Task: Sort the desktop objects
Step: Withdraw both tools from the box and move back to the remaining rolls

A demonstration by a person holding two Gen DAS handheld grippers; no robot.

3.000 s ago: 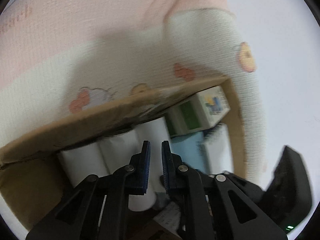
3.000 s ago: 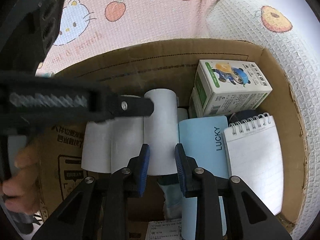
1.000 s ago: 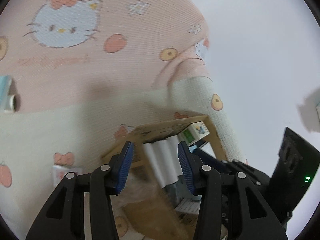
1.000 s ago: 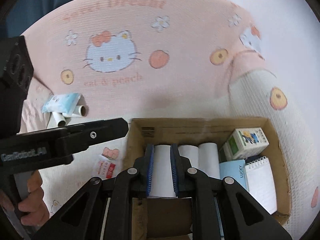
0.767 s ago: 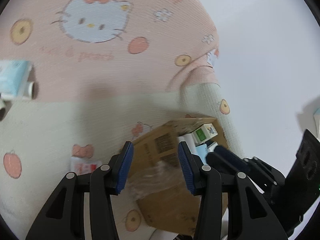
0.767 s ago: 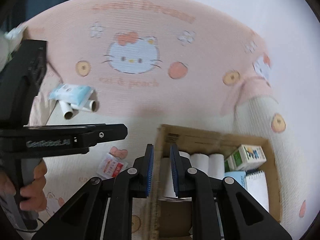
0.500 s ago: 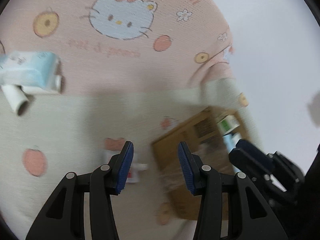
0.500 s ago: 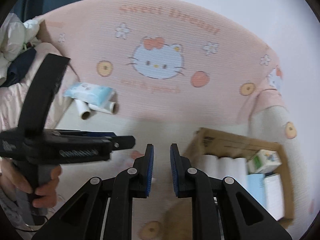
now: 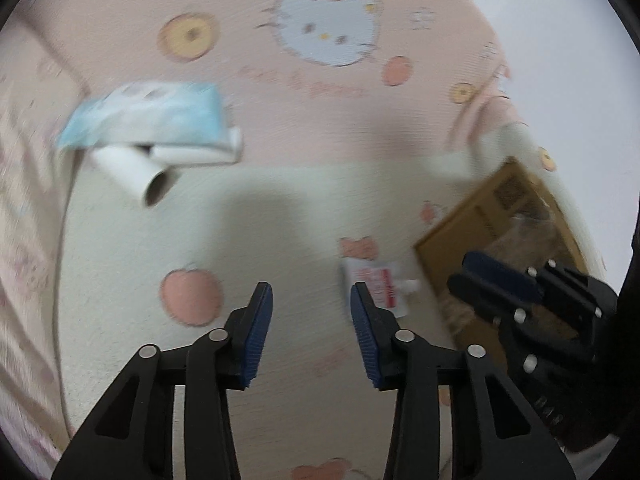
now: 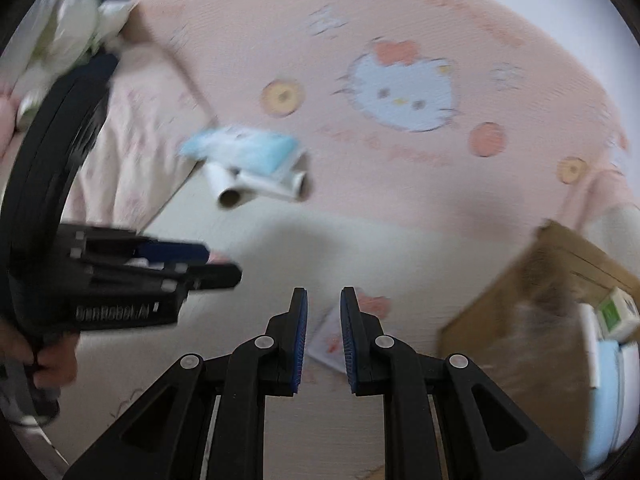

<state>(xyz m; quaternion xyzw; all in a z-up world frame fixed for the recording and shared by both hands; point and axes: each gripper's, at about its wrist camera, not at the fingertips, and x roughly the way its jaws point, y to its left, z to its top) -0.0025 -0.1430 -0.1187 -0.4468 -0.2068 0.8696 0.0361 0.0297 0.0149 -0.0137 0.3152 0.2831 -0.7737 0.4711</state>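
1. Left gripper: fingers spread wide, nothing between them. It hovers over the cream part of the Hello Kitty blanket.
2. Right gripper: fingers apart by a narrow gap, empty.
3. Small red-and-white sachet lies flat on the blanket, just ahead and right of the left fingers, and close beside the cardboard box.
4. In the right view the box holds white rolls, a blue item and a small green-and-white carton.
5. Farther off: light-blue tissue pack with two white paper tubes touching it. Views blurred, detail uncertain.
6. Step, as I judge it: between picks, going for loose items. The sachet is nearest; being flat, it calls for a low approach and an edge pinch.
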